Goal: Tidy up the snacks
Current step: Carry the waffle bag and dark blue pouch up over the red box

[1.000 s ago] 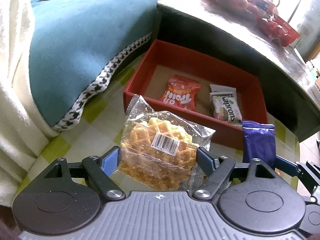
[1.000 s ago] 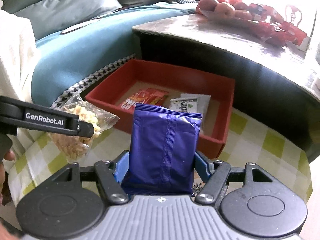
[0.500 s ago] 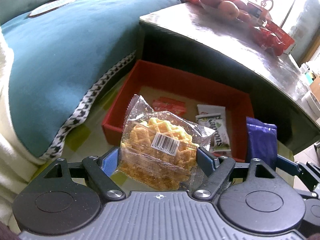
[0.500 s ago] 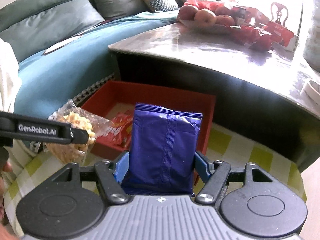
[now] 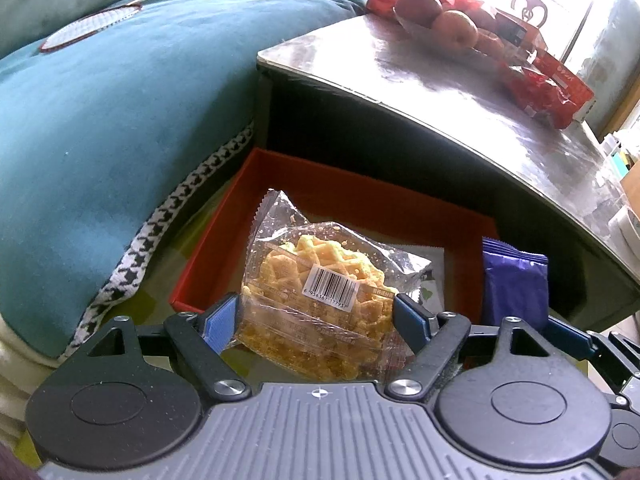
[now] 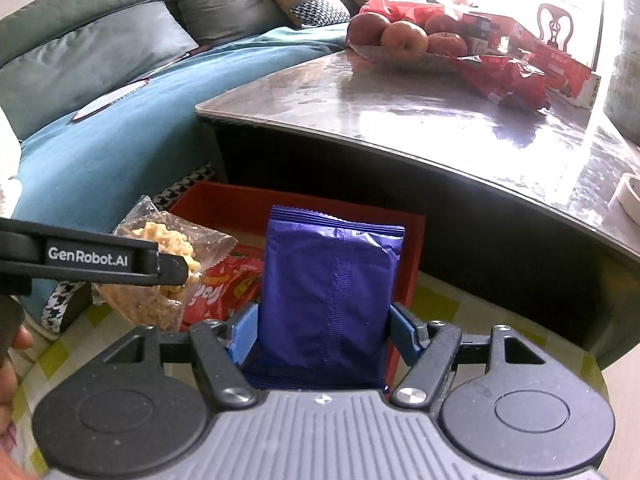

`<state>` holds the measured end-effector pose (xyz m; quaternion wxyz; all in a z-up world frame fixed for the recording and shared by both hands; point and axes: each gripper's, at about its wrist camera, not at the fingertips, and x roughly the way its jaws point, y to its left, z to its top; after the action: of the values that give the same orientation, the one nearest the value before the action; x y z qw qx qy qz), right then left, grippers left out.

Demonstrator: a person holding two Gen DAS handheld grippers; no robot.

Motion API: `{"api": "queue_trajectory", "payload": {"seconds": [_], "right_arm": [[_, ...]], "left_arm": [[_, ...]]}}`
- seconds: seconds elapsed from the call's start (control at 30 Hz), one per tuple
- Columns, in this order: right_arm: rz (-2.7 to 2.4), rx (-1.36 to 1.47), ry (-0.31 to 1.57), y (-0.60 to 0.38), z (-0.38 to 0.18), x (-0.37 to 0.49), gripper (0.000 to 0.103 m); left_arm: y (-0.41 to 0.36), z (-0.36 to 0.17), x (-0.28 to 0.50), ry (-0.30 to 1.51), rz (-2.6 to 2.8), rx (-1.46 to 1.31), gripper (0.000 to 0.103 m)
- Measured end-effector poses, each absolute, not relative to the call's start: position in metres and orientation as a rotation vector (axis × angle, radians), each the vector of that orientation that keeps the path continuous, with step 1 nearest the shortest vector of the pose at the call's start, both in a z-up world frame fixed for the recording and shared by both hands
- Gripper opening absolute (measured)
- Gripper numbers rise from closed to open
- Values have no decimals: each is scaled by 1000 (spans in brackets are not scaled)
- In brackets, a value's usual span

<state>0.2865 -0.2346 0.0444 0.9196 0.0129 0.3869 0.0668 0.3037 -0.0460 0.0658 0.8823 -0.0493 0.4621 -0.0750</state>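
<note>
A: What is seen at the largest scale?

B: A teal sofa cushion (image 5: 100,120) is seen at the left, and a glossy coffee table (image 6: 400,120) is set beside it. A bowl of apples (image 6: 404,40) and red packets (image 6: 504,80) are laid on the table top.

A: And below the table?

B: A red tray (image 5: 320,188) is placed on a yellow-checked cloth (image 6: 448,304), against the table's dark side. A red snack packet (image 6: 224,288) and a white wrapper (image 5: 432,276) are lying in it.

A: What is held?

B: A clear waffle-biscuit packet (image 5: 320,292) is pinched by the left gripper (image 5: 316,316), its blue pads pressed on both sides, and is held over the tray's near-left part. A purple snack pouch (image 6: 332,296) is clamped upright by the right gripper (image 6: 324,332), over the tray's near-right edge.
</note>
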Motion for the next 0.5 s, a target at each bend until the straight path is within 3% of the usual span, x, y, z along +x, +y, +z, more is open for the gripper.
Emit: {"api": "queue_trajectory", "payload": {"seconds": [0.5], "right_arm": [[129,18,800,-236,40,297,70]], "left_arm": [[-54,62,319,948,-136,-80,86]]}}
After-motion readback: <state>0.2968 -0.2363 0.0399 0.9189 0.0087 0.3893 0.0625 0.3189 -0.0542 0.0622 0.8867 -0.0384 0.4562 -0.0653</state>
